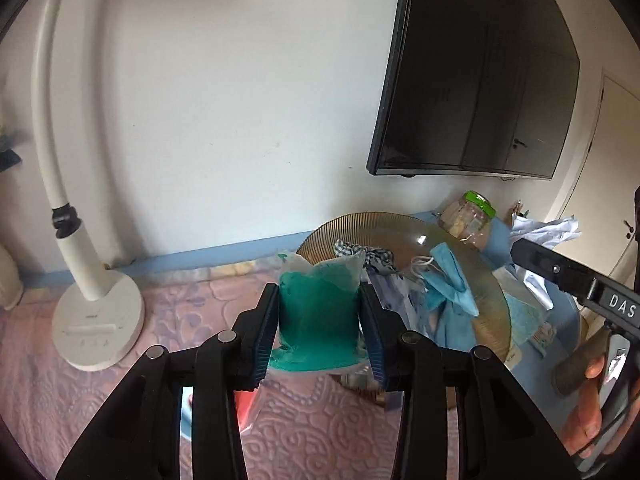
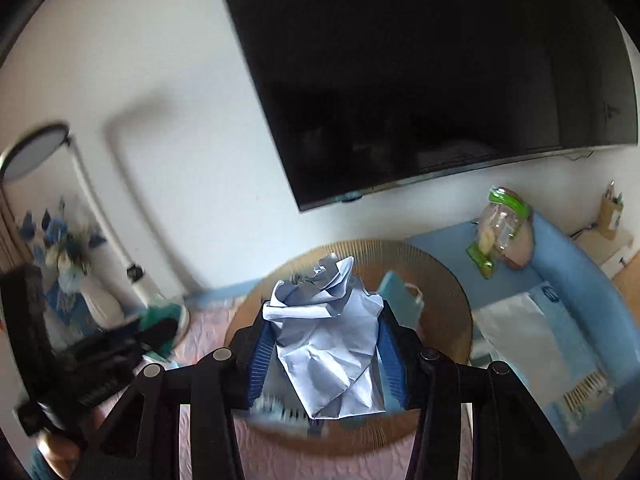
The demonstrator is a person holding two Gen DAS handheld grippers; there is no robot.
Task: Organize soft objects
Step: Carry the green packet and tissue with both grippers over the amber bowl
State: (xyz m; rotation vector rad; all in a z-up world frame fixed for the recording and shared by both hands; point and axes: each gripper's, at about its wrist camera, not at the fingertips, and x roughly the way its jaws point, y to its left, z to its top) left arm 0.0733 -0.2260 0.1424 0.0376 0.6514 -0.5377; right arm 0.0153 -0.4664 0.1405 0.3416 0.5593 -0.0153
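A clear plastic pouch filled with green paste point(image 1: 318, 320) is pinched between the blue ribbed pads of the left gripper point(image 1: 319, 330) and is held above the pink quilted cover point(image 1: 168, 320), just in front of the round amber ribbed-glass platter point(image 1: 486, 292). The filling appears dense and yielding, so the pouch is judged moderately heavy, slumping and slippery on its film. It is best taken across the filled mid-body, as here, not by the empty upper film, which would fold and slide.

A crumpled pale blue sheet, paper or thin fabric point(image 2: 332, 336), is clamped between the pads of the right gripper point(image 2: 326, 354) and is held over the same platter point(image 2: 448, 280). It is judged very light and compressible, with springy folds. A firm pinch through the bunched centre is advised, since loose corners can tear or slip free.

On the platter a light blue face mask with white loops point(image 1: 446, 280) and a checked cloth point(image 1: 352, 249) are seen. Both are limp and are best gathered at a fold.

A green-lidded clear jar point(image 1: 470, 216) beside the platter is rigid and possibly fragile; contact is to be avoided.
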